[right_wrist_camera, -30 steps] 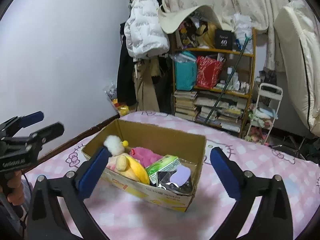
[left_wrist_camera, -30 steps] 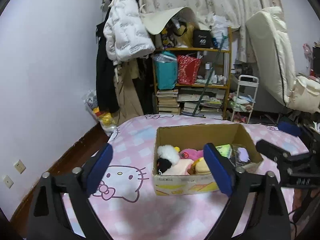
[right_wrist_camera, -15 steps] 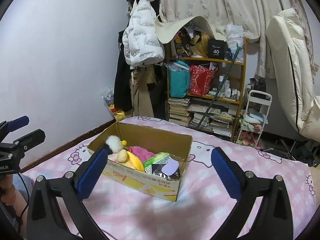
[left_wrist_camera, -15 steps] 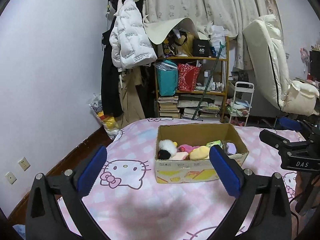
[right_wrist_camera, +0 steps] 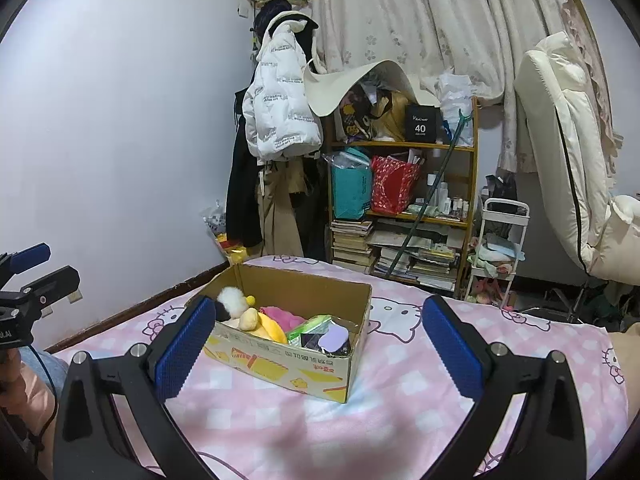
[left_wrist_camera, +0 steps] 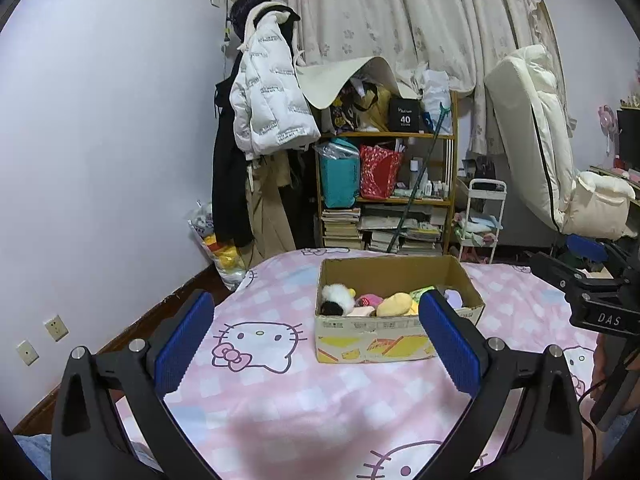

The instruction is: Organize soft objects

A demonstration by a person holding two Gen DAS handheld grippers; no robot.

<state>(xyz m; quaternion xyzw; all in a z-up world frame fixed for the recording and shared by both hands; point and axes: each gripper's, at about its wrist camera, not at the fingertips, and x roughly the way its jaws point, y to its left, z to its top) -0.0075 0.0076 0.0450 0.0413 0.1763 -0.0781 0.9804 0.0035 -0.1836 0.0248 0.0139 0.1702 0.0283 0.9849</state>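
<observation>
Soft toys sit packed in the cardboard box [left_wrist_camera: 396, 332] on the bed's pink Hello Kitty sheet [left_wrist_camera: 256, 336], and both grippers are clear of it. Inside the box, from the left wrist view: a white-and-black plush [left_wrist_camera: 338, 298] at the left end, a pink plush [left_wrist_camera: 370, 300] beside it, a yellow plush [left_wrist_camera: 396, 305] in the middle, a green packet [right_wrist_camera: 310, 326] and a lilac-topped item [right_wrist_camera: 335, 337] toward the right end. All lie below or level with the box rim.

Left hand-held gripper [left_wrist_camera: 316, 344] has its blue pads [left_wrist_camera: 184, 344] spread wide after just opening further, nothing between them but open sheet, the box beyond its fingertips. Right hand-held gripper [right_wrist_camera: 316, 350] is spread just as wide, also empty, framing the box from the other corner without touching it.

Each gripper shows at the edge of the other's view, well apart from the box. Behind the bed stand a wooden shelf [left_wrist_camera: 386, 184] stacked with books and bags, a white puffer jacket [left_wrist_camera: 268, 96] hanging on the wall, and a folded cream mattress [left_wrist_camera: 536, 136] leaning at the right.
</observation>
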